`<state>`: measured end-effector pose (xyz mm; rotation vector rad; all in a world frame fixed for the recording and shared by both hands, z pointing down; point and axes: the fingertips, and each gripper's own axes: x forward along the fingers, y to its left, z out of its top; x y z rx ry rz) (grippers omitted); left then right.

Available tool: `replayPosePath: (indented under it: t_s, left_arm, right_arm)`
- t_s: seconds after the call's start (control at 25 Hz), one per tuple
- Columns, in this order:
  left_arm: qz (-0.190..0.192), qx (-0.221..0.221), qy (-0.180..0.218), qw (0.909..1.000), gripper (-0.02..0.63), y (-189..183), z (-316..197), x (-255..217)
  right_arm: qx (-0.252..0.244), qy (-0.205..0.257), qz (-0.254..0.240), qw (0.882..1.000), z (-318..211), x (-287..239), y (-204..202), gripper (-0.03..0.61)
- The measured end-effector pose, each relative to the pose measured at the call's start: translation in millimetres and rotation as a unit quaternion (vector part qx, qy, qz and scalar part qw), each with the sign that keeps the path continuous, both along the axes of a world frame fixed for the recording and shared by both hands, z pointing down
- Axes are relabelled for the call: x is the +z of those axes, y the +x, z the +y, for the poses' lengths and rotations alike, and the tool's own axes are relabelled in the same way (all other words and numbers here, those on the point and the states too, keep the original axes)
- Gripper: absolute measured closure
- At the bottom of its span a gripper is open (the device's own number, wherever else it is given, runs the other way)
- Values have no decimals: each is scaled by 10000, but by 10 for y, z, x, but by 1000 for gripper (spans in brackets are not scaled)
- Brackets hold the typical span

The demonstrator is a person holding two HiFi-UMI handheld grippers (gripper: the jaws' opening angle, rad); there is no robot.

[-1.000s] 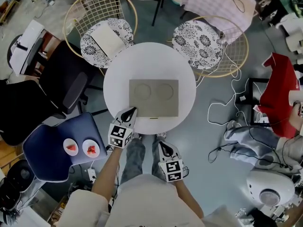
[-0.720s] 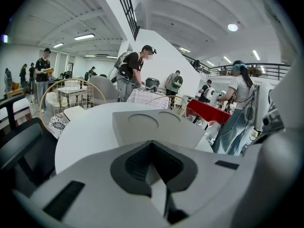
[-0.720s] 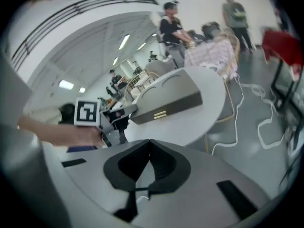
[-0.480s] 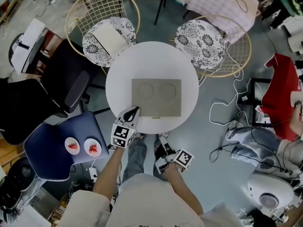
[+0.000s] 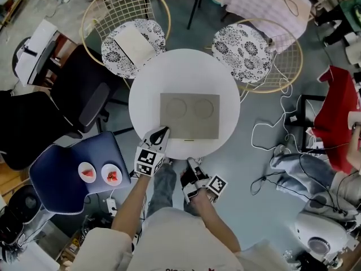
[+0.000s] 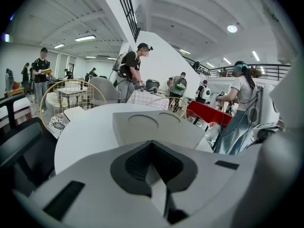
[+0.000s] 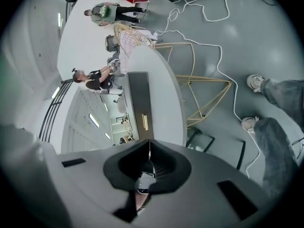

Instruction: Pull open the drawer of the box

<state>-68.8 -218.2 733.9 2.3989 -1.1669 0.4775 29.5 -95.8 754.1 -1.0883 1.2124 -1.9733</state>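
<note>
Right now the box [image 5: 189,116] is lying flat on the round white worktop [image 5: 146,89], with its drawer [image 7: 141,103] looking fully closed and facing the person. The drawer's small brass handle [image 5: 189,141] is sitting close to the worktop's near edge. The left gripper [image 5: 159,133] is pointing at the box's near left corner with its fingers together; whether it is touching the box is not clear. The right gripper [image 5: 190,162] is hanging just off the worktop's edge, rolled onto its side and aiming at the handle, its fingers also pressed together and holding nothing. The chief risk is that these fingers are heading for a thin handle while closed. Unless they are parting first, they are likely to bump the drawer front and shove the box back. Even with a grip, a box this slim may be sliding toward the edge instead of giving up its drawer, unless the left gripper is bracing it. A skewed pull could be jamming the drawer or slipping off the handle.
</note>
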Motion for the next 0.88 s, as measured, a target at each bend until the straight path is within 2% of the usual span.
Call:
replayPosePath:
  t_s: [0.12, 0.2, 0.28, 0.44, 0.68, 0.88]
  left_arm:
    - [7, 16, 6, 10000, 603, 6, -10, -5]
    - [14, 33, 12, 10000, 603, -1, -24, -8]
    - [21, 37, 10, 10000, 603, -10, -25, -6]
    - [47, 53, 18, 10000, 603, 8, -8, -17]
    - [24, 123, -7, 9999, 603, 38, 0, -43]
    - [77, 122, -31, 9999, 603, 26, -8, -33]
  right_arm:
    - [-105, 282, 121, 9995, -133, -55, -25, 541]
    - [-229, 496, 251, 9982, -247, -112, -54, 434]
    - [-270, 618, 392, 9970, -352, -144, -63, 420]
    - [-56, 538, 524, 9972, -492, -76, 6, 422]
    - [-63, 585, 567, 9967, -619, -2, 38, 428]
    - [-118, 643, 703, 9954, -695, 73, 54, 485]
